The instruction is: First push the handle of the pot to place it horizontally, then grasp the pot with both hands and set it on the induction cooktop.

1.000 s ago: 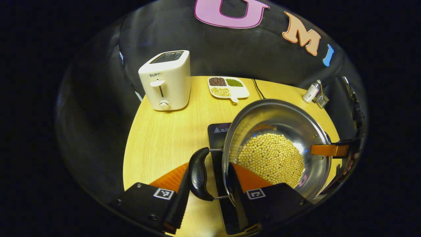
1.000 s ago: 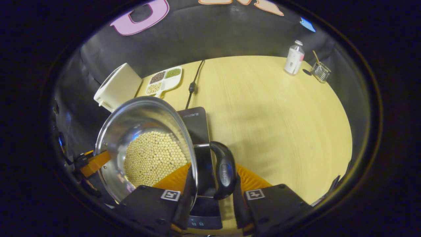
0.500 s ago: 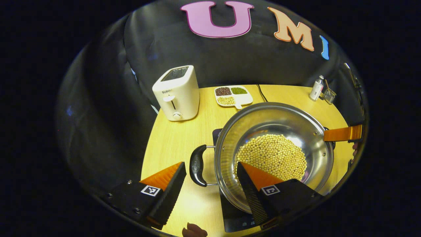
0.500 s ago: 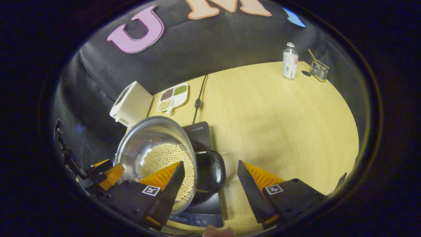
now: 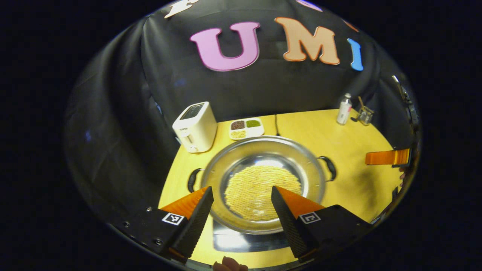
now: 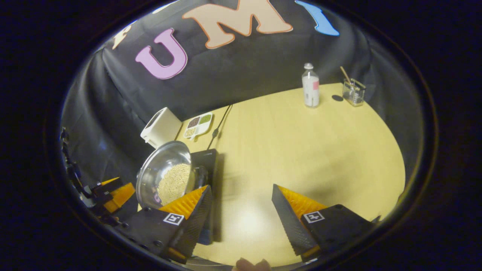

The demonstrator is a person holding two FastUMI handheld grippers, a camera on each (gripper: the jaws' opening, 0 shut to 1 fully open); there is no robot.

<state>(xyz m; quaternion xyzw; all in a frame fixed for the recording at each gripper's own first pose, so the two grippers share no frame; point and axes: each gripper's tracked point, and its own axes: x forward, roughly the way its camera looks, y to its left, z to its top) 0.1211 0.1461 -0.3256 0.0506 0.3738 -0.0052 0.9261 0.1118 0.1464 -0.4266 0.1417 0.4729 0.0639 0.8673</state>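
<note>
The steel pot [image 5: 263,148], holding yellow beans, sits level on the black induction cooktop [image 5: 244,242]. Its two black handles [image 5: 192,180] point left and right. In the left gripper view my left gripper [image 5: 241,197] is open, drawn back in front of the pot and touching nothing. One finger of the right gripper [image 5: 388,157] reaches in at the far right, well apart from the pot. In the right gripper view my right gripper [image 6: 241,195] is open above bare table, with the pot [image 6: 165,177] and cooktop [image 6: 207,158] to its left and the left gripper [image 6: 113,192] beyond.
A white toaster [image 5: 195,126] and a divided dish of beans [image 5: 246,128] stand behind the pot, with a black cable [image 5: 276,124] beside them. A bottle [image 6: 311,86] and a small glass holder [image 6: 353,92] stand at the far right of the wooden table [image 6: 320,150].
Both grippers have opened, let go of the pot's handles and pulled back toward me. The pot now rests on the cooktop.
</note>
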